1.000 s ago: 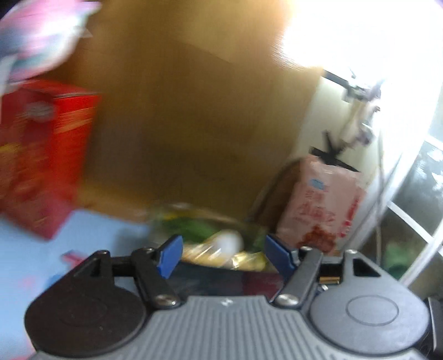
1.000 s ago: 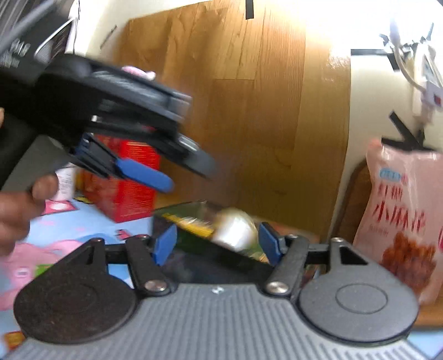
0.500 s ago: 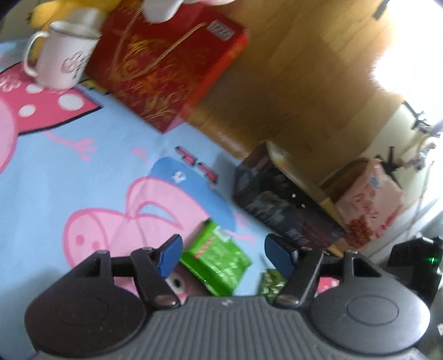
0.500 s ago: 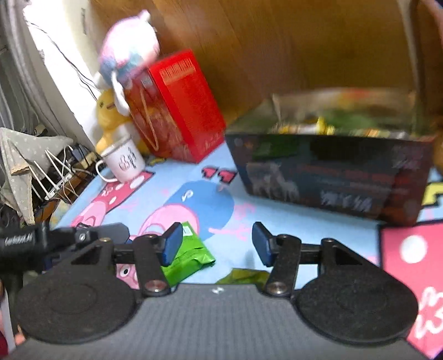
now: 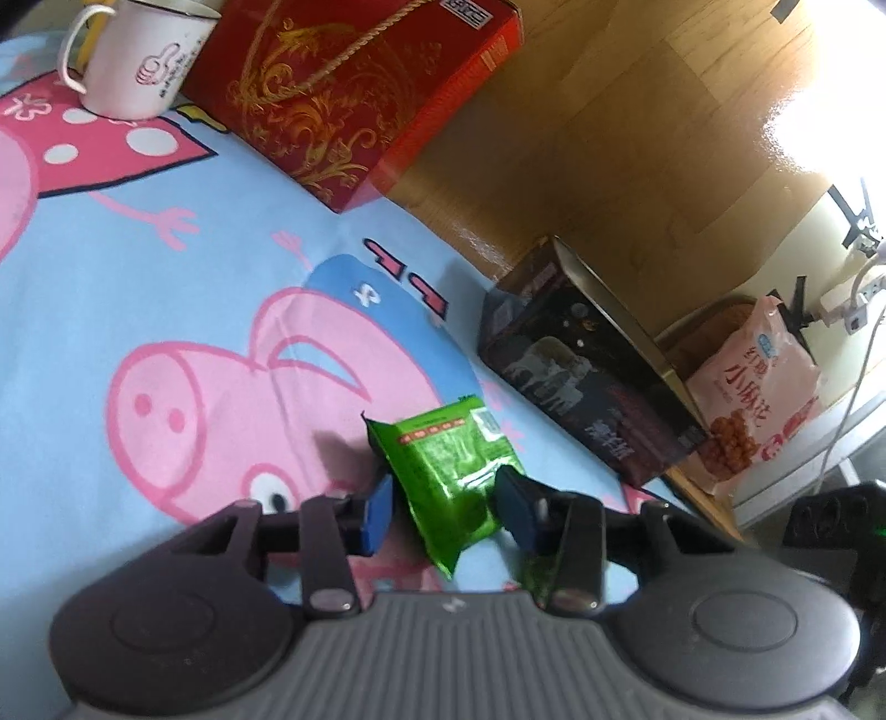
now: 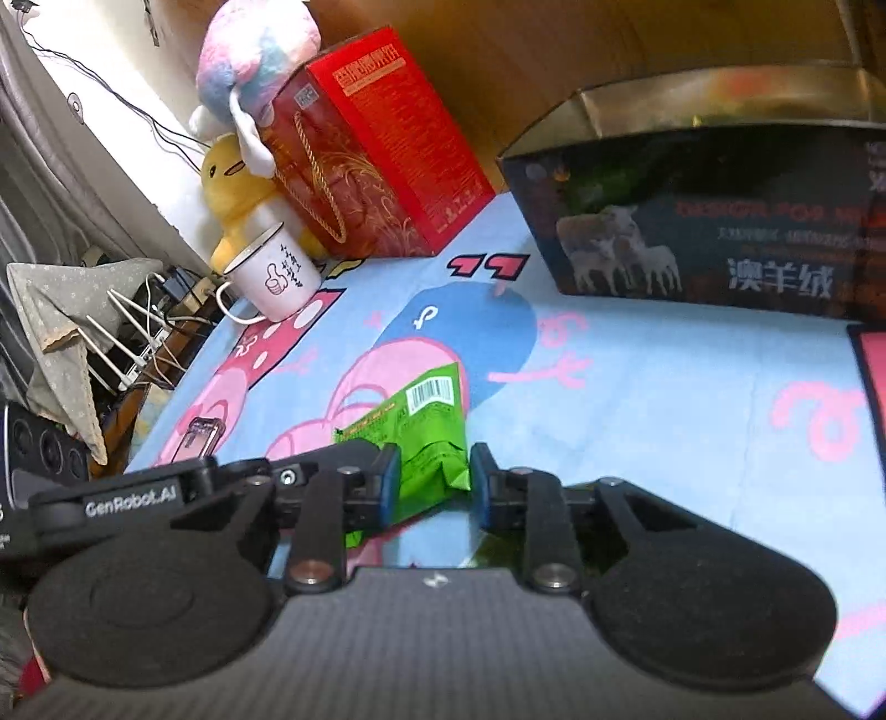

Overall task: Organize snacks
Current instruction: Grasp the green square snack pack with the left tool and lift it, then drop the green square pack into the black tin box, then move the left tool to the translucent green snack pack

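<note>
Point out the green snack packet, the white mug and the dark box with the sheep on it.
green snack packet (image 5: 451,471), left wrist view, middle of its face.
white mug (image 6: 274,274), right wrist view, its side.
dark box (image 6: 720,221), right wrist view, front wall.

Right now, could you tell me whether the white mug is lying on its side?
No, the white mug stands upright on the cartoon cloth beside the red gift box.

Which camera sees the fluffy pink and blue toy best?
The right wrist view. The plush toy sits on top of the red box, fully in frame. In the left wrist view the box shows, but the toy is cut off.
</note>
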`<state>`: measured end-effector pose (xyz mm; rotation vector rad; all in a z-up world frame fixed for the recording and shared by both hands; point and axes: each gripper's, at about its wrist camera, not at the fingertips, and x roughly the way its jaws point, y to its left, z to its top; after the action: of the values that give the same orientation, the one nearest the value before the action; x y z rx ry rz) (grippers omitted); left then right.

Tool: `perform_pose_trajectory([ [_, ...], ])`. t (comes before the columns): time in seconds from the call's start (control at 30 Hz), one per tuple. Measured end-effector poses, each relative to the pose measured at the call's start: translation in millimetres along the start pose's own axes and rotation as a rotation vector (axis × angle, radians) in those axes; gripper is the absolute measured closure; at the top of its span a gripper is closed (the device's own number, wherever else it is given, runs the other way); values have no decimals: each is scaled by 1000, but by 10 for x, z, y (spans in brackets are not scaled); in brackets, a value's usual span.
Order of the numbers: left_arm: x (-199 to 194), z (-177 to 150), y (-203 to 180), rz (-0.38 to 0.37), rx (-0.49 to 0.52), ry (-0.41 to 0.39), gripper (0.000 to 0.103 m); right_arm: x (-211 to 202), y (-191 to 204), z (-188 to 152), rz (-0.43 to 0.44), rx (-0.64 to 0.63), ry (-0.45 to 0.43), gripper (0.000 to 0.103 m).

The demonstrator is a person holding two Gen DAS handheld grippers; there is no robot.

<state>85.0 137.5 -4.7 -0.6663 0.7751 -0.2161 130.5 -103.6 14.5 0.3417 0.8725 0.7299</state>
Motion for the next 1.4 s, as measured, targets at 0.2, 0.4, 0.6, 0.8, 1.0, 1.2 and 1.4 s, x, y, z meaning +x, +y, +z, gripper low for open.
perform_pose_trajectory([
  [0.2, 69, 214, -442, -55, 79, -15, 64, -294, -26, 184, -28, -15, -93, 76],
  [0.4, 458, 622, -1111, -117, 186, -27, 64, -719, -248, 621, -79, -1, -241, 76],
  [0.6, 1008, 810, -1465, -86, 241, -6, 64, -753, -677, 949, -138, 65, -309, 76],
  [0.8, 1443, 880, -1484, -6, 230, 9, 58, -518, -1112, 1029, -152, 133, -310, 77],
  [1.0, 1050, 808, -1403, -28, 287, -54, 50, -676, -1012, 904, -239, 49, -430, 58],
  [1.2, 455, 495, -1000, -62, 264, -44, 42, -965, -821, 404, -135, 33, -402, 58],
  [1.4, 348, -58, -543, -82, 188, 84, 42, -746, -797, -221, -46, 124, -206, 58],
])
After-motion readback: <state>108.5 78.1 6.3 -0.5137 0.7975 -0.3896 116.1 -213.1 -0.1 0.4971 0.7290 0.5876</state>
